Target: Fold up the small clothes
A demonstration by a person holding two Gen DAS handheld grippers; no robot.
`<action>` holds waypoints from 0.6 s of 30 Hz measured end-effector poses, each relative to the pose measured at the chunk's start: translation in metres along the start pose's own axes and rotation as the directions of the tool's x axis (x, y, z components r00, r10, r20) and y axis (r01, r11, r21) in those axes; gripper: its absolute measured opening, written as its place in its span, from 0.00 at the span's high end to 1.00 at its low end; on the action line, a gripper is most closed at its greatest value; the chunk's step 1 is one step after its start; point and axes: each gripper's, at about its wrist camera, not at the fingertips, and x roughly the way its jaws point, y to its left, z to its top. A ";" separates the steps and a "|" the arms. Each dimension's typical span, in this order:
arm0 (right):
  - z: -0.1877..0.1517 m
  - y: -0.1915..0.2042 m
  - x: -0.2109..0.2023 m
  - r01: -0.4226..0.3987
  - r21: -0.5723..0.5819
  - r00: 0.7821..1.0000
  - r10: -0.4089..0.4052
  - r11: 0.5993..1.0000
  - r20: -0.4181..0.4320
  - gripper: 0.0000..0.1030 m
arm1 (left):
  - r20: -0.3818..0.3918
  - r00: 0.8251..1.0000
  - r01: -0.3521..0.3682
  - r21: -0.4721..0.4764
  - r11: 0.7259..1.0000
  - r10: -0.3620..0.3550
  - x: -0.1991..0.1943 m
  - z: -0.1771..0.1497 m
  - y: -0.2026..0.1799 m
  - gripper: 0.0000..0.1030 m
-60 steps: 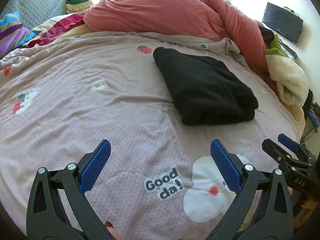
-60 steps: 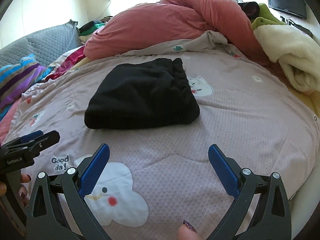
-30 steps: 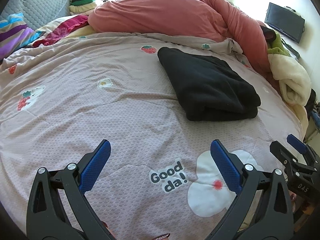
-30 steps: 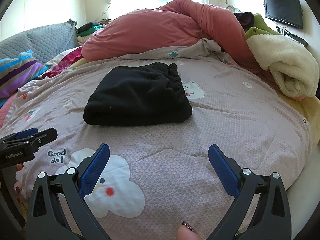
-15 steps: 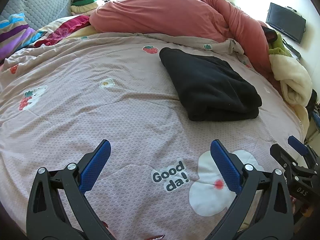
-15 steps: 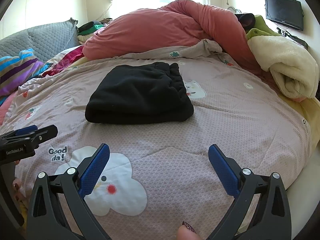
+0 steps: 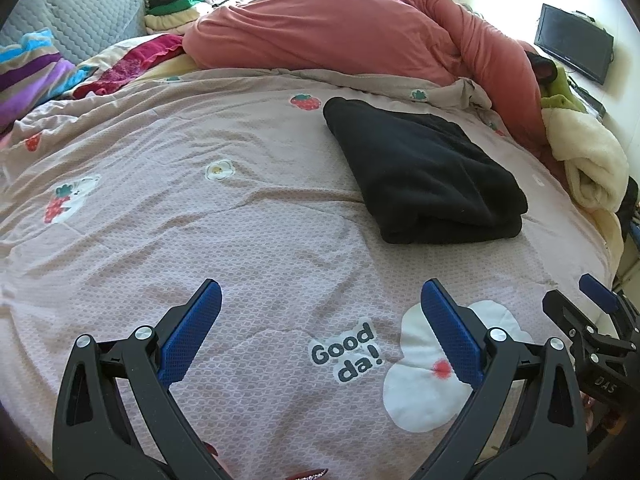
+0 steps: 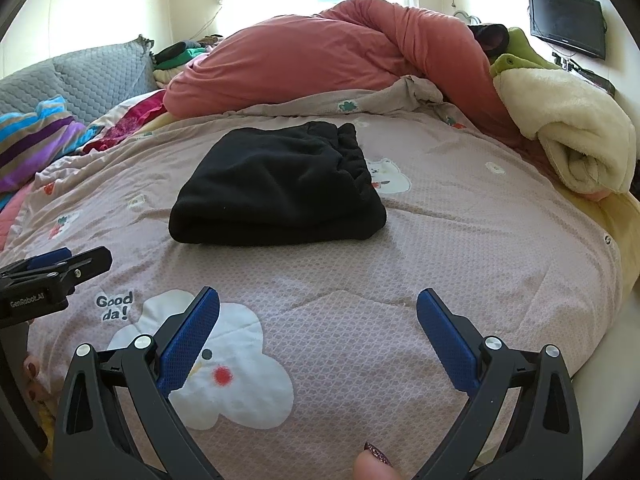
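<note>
Your left gripper [image 7: 318,304] sits at the bottom of its frame with the blue pads [image 7: 192,332] spread wide, nothing between them, hovering over the pinkish quilt [image 7: 160,208]. Your right gripper [image 8: 318,310] is the same in its own view: jaws wide apart and empty, low in the frame above the white flower print [image 8: 224,376].

The folded black garment [image 7: 420,168] lies on the quilt right of centre in the left view, well apart from both grippers. In the right view it sits just above centre, its gathered waistband [image 8: 352,160] on the right side and the thick folded edge facing you.

The "Good da!" print [image 7: 348,348] lies between the left pads, near the bottom. Your right gripper shows at the lower right edge of the left view; your left one shows at the left edge of the right view.

A salmon duvet [image 8: 320,60] is heaped across the top of both frames, a cream blanket [image 8: 568,136] rolled at the right, a TV [image 8: 566,16] in the upper right corner, a grey pillow [image 7: 88,20] upper left.
</note>
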 end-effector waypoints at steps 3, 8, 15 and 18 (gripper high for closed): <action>0.000 0.000 0.000 0.002 0.000 1.000 -0.002 1.000 0.000 0.05 | -0.003 1.000 -0.002 -0.002 1.000 0.002 0.000 0.000 0.000 0.09; -0.001 -0.001 0.001 0.005 0.006 1.000 -0.005 1.000 -0.001 0.05 | -0.006 1.000 -0.001 -0.007 1.000 0.001 0.001 0.001 0.000 0.09; -0.001 -0.001 0.001 0.007 0.008 1.000 -0.007 1.000 0.000 0.05 | -0.006 1.000 -0.011 -0.009 1.000 0.011 0.001 0.000 -0.001 0.09; -0.001 -0.001 0.001 0.009 0.009 1.000 -0.009 1.000 -0.003 0.05 | -0.003 1.000 -0.020 -0.004 1.000 0.020 0.000 0.000 -0.002 0.09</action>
